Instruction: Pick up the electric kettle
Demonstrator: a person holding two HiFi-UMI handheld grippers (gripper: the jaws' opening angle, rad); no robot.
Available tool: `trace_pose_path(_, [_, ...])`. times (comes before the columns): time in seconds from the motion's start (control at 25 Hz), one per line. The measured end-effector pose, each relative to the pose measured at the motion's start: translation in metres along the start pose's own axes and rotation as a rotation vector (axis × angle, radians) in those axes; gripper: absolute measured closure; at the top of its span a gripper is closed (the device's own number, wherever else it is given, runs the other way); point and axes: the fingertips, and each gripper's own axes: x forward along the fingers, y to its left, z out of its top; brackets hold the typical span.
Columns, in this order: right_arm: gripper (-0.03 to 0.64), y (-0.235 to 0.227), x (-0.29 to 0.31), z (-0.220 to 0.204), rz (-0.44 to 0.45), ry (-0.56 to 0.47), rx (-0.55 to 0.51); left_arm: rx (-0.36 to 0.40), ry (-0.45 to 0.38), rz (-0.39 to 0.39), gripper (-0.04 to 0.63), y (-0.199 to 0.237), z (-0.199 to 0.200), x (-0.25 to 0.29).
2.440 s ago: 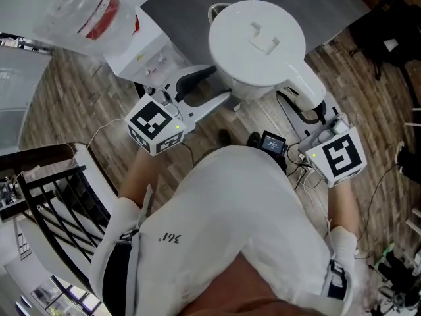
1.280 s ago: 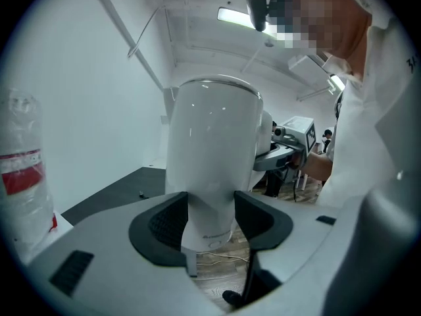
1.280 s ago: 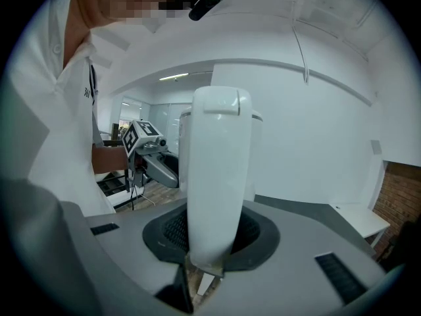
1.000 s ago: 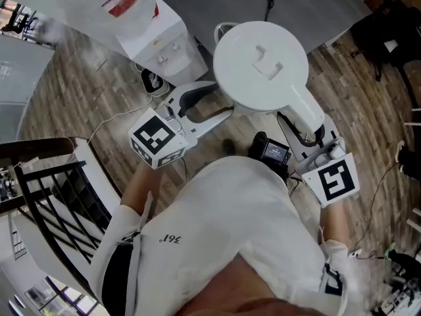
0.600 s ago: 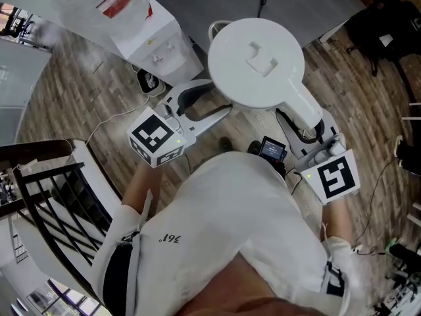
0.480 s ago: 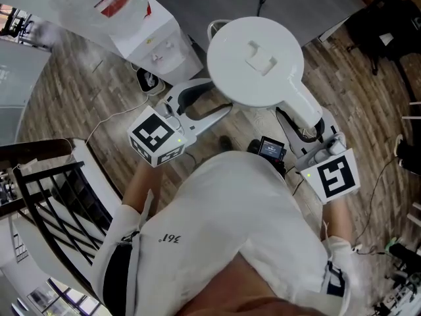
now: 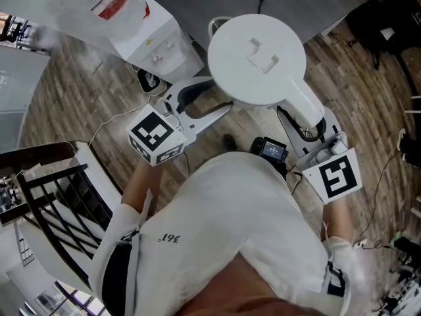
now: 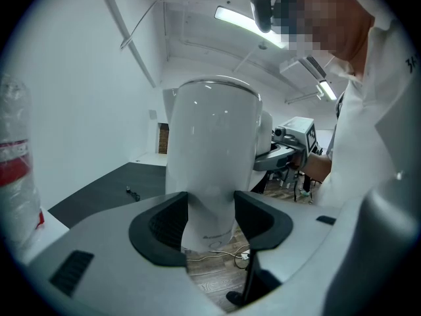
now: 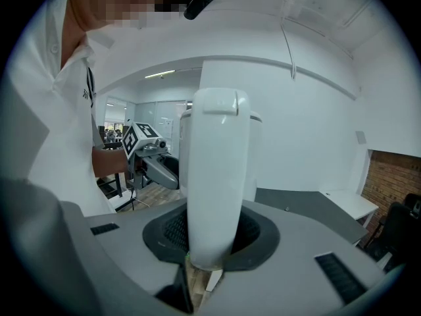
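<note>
While both arms reach forward, the left gripper [image 7: 209,104] comes at the kettle [image 7: 256,51] from the left and the right gripper [image 7: 306,120] from the right, each tilted slightly down. The left jaws press on the kettle's lower body [image 8: 210,170], and the right jaws clamp its handle [image 9: 214,176]. The kettle hangs above the floor [image 7: 79,104], near the table [image 7: 210,2]. Compared with one second ago, pose and grip look unchanged.

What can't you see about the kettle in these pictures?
Inside of the kettle: head view, its closed lid covers it.
Tiny print low on the kettle: left gripper view, too small to read.
The bottle: left gripper view, cut off by the left edge.
The small screen: head view, too small to read.
</note>
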Motion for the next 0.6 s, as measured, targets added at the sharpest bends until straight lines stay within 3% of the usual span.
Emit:
trace_pose_path(0.36, [0.523,-0.011,0.012,-0.005,-0.027,0.006,0.019,0.004,0.013,-0.031,0.370,0.016,-0.003,0.010])
trace_pose_path(0.6, [0.523,-0.048,0.012,-0.011,0.001,0.004,-0.011,-0.001,0.017,0.002,0.370,0.029,0.007,0.042])
